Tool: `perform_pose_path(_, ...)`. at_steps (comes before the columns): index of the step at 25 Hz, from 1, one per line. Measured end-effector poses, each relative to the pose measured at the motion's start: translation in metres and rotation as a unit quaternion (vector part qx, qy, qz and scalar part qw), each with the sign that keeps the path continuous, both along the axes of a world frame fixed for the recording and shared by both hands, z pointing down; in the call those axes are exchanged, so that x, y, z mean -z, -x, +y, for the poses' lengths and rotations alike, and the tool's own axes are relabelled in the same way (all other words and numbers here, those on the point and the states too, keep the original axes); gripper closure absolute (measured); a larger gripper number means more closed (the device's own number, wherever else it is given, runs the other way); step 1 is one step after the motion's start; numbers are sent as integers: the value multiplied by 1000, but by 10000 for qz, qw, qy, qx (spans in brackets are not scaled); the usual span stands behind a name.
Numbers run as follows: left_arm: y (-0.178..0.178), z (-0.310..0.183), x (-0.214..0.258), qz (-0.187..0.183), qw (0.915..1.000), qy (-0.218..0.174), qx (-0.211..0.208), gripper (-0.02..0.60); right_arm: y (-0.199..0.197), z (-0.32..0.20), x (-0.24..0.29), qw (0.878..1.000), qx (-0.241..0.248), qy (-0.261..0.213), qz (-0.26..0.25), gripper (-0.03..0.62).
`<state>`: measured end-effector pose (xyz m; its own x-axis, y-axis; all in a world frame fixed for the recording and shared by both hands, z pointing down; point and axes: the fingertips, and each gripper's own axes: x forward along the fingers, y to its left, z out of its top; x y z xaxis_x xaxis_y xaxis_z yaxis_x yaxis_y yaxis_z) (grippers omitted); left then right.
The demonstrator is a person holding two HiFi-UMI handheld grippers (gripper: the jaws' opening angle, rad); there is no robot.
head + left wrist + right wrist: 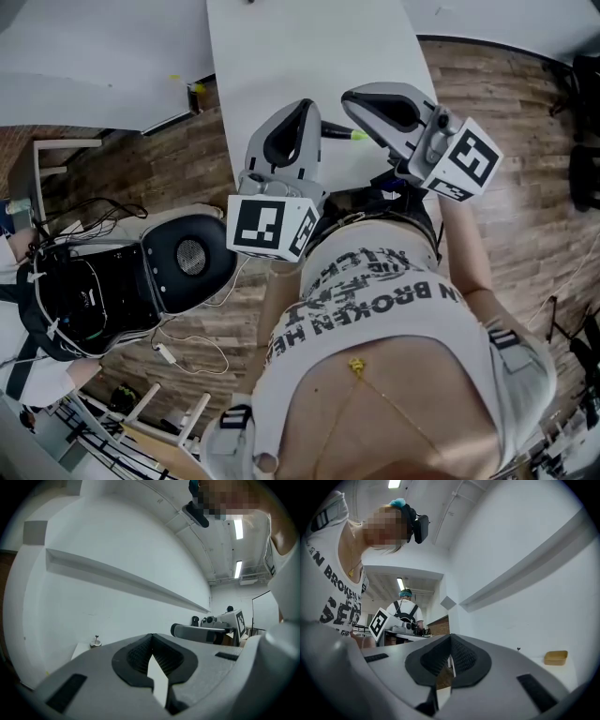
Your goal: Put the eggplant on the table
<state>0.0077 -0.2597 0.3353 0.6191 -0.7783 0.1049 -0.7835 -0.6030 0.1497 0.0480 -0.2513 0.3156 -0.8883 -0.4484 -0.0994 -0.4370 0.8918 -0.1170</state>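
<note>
No eggplant shows in any view. In the head view both grippers are held close to the person's body at the near end of a long white table (pixel 309 56). My left gripper (pixel 304 106) points away from the body, its jaws shut and empty; in the left gripper view the tips of the left gripper (pixel 151 635) meet with nothing between them. Beside it on the right, my right gripper (pixel 350 97) is also shut and empty, and the right gripper (pixel 450 636) shows its closed tips the same way. A thin green-tipped stick (pixel 355 135) lies on the table between the two.
A small bowl-like thing (pixel 95 642) sits far down the table, and a tan tray (pixel 556 657) at its far end. A black round-backed seat (pixel 187 253) and cabled gear (pixel 84 300) stand on the wooden floor at left. Another person (pixel 407 612) works at a bench behind.
</note>
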Motion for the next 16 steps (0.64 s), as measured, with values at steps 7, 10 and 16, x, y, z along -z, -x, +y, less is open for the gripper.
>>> perform_pose_path(7,36,-4,-6,19,10000,79,42,577,37,-5,-7,9999,40,89,70,586)
perform_pose_path(10,28,3,2,-3,10000,34,51,577,28,2,1,10000,46,46,72,586)
perform_pose_path(16,-17,-78,3,-63,9999,128,-94,577,-18,-79,2,9998,-124,136,55,586)
